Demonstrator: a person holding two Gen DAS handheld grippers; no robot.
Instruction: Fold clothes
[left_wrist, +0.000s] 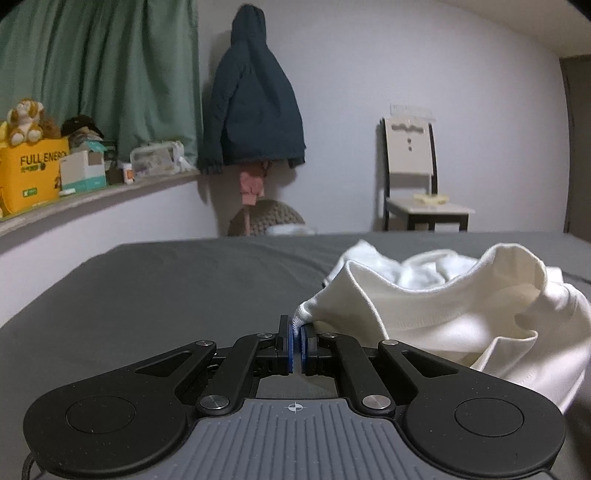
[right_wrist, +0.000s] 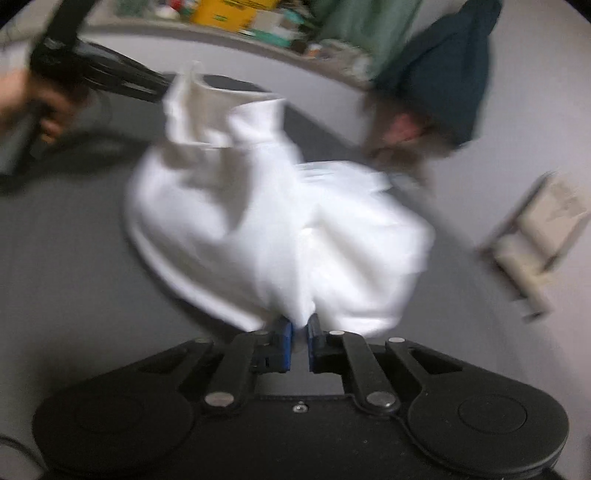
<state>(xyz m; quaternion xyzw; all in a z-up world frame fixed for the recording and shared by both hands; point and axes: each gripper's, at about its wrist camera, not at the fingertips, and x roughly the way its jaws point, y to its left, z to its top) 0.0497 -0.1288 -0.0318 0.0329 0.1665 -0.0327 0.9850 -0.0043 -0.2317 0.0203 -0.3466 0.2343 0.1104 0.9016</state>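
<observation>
Right-wrist view motion-blurred throughout (white garment (right_wrist: 280, 221) smeared), yellow box (left_wrist: 29, 177) lettering cut off.

The right gripper (right_wrist: 299, 328) pinches a fold of the white garment (right_wrist: 258, 221) between its blue pads (right_wrist: 285, 341), jaws nearly together with cloth in the gap. The garment bulges above the grey bed (right_wrist: 74, 258), blurred. At upper left the left gripper (right_wrist: 164, 88) meets the cloth's far edge; whether it grips cannot be told. A hand (right_wrist: 44, 110) holds that tool. Behind: a cluttered shelf (right_wrist: 221, 33), yellow box (right_wrist: 225, 11), green curtain (right_wrist: 365, 22), dark jacket (right_wrist: 450, 74), tilted chair (right_wrist: 535, 236)
</observation>
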